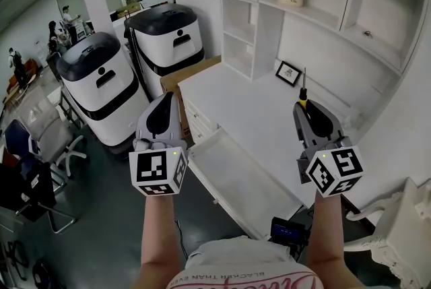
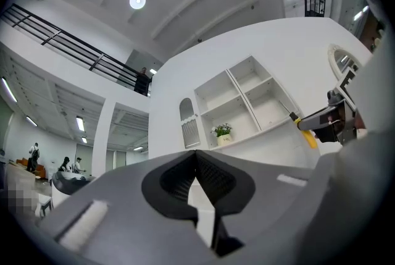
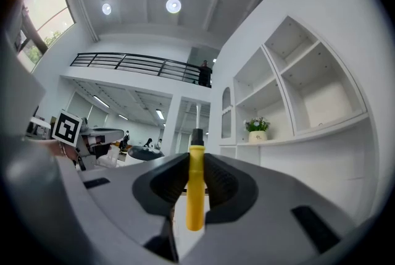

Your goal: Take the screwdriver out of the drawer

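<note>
Head view: the right gripper [image 1: 303, 108] holds a yellow-handled screwdriver [image 1: 304, 91] upright over the white desk [image 1: 222, 85], above the open drawer [image 1: 236, 173] at its front edge; the left gripper [image 1: 166, 98] is raised at the drawer's left; left gripper view: jaws closed together, empty; right gripper view: jaws clamped on the screwdriver's handle.

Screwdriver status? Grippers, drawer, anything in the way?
Right gripper shut on screwdriver, held clear of the drawer. Left gripper jaws shut, empty. Drawer open. Nothing blocking.
</note>
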The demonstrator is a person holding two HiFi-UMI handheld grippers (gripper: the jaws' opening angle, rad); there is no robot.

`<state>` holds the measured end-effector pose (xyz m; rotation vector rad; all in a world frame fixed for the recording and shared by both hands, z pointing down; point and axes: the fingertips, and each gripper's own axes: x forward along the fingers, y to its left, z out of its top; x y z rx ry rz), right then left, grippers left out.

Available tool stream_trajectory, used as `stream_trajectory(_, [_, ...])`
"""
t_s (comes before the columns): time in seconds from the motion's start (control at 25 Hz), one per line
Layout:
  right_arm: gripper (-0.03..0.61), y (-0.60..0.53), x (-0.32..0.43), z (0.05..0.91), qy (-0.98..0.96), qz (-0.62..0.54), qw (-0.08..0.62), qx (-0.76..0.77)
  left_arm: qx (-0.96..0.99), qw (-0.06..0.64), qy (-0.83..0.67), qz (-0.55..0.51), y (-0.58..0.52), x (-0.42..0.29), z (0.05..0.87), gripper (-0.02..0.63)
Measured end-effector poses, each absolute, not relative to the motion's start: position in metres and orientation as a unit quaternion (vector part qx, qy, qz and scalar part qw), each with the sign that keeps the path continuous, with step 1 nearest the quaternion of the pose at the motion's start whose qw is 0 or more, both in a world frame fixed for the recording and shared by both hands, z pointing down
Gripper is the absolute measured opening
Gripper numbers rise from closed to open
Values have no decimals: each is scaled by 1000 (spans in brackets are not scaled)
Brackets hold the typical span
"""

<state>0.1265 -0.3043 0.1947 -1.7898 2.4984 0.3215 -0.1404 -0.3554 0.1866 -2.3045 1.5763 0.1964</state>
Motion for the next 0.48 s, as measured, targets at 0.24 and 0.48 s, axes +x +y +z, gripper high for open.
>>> stream_trajectory(0.24, [81,-302,124,193,808,103,31,-579,-815,176,547,67,-355,-139,185,9])
stream_trajectory(0.48, [81,-302,122,194,811,102,29,-576,-815,175,549,69,-356,-141,185,9])
